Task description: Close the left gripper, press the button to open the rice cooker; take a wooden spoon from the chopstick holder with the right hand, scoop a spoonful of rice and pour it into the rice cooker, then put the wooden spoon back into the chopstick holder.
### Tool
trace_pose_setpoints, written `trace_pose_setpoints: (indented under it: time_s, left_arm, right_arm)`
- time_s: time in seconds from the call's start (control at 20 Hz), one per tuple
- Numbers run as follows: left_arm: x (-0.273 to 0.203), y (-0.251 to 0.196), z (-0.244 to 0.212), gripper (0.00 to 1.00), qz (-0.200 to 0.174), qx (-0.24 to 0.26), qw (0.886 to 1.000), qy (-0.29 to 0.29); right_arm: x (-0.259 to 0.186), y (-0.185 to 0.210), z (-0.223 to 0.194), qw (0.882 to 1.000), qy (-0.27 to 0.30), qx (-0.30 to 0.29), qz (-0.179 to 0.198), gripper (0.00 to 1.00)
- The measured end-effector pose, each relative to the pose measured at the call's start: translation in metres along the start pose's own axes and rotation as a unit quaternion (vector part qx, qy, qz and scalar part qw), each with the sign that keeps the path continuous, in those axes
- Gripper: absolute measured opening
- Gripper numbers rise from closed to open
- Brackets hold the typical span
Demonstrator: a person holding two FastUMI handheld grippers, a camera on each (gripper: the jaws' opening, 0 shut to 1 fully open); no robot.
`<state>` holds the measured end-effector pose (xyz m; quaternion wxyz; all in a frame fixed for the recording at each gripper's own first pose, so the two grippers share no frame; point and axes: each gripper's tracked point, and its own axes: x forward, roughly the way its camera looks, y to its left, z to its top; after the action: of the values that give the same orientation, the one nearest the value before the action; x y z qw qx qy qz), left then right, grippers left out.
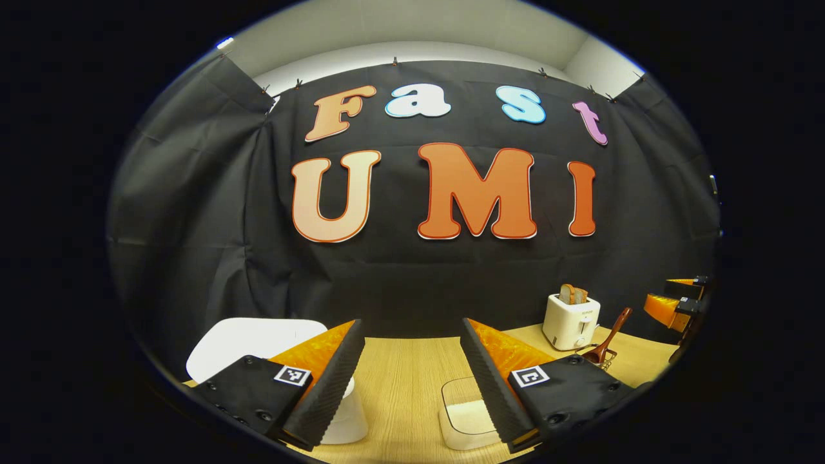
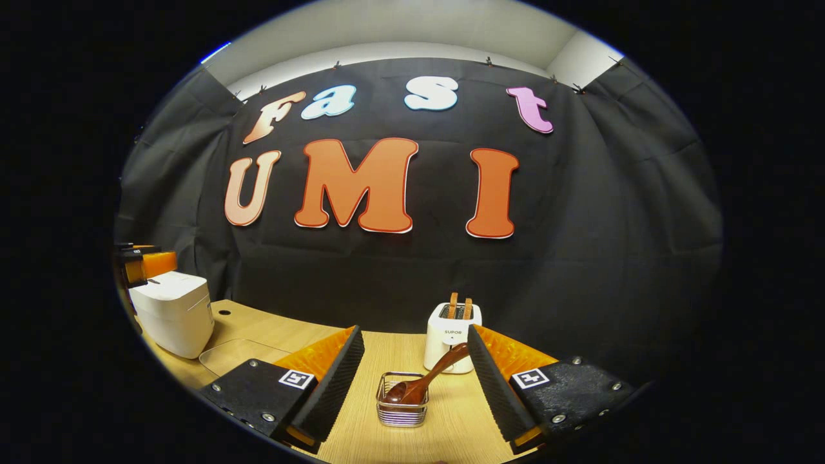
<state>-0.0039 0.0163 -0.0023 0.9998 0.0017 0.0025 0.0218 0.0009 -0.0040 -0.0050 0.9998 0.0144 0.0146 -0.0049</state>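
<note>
The white rice cooker (image 1: 245, 341) sits low on the left, lid down, partly behind my left gripper (image 1: 412, 320), which is open with nothing between its fingers. In the right gripper view the cooker (image 2: 174, 312) stands at the far left, with the left gripper (image 2: 145, 264) above it. My right gripper (image 2: 414, 328) is open and hangs above and just short of the wire chopstick holder (image 2: 401, 403). The brown wooden spoon (image 2: 425, 380) leans in the holder, handle up to the right. From the left gripper view the spoon (image 1: 612, 338) shows at the right, near the right gripper (image 1: 673, 296).
A white toaster (image 2: 451, 335) with bread slices stands right behind the holder, also the toaster (image 1: 570, 320) at the right. A white box with a clear lid (image 1: 464, 419) lies on the wooden table (image 1: 399, 380) between cooker and holder. The black booth wall closes the back.
</note>
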Motion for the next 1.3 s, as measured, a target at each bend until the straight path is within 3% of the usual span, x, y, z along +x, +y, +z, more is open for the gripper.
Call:
trace_pose_setpoints:
  time_s: [0.45,0.6,0.75,0.8,0.9,1.25,1.3]
  left_arm:
    - [0.003,0.012,0.003,0.94,0.017,-0.002,1.0,-0.001]
    - [0.004,0.026,0.007,0.63,0.036,0.004,0.999,-0.004]
    - [0.004,0.053,0.016,0.12,0.084,-0.001,0.996,-0.009]
    - [0.007,0.059,0.016,0.07,0.09,-0.005,0.996,-0.007]
    - [0.011,0.082,0.016,0.02,0.111,-0.012,0.994,0.008]
    - [0.018,0.148,-0.004,0.07,0.155,-0.041,0.98,0.119]
    - [0.019,0.158,-0.007,0.04,0.162,-0.041,0.977,0.135]
  right_arm:
    - [0.003,-0.004,-0.003,1.0,0.006,0.005,-0.004,0.96]
    - [0.004,-0.003,-0.004,1.0,0.01,0.009,-0.003,0.96]
    - [0.005,-0.004,-0.006,1.0,0.011,0.011,-0.002,0.96]
    - [0.005,-0.004,-0.005,1.0,0.012,0.011,-0.001,0.96]
    - [0.006,-0.006,-0.006,1.0,0.013,0.01,-0.001,0.96]
    - [0.008,-0.015,-0.012,1.0,0.023,0.013,-0.009,0.96]
    - [0.009,-0.016,-0.014,1.0,0.025,0.014,-0.01,0.96]
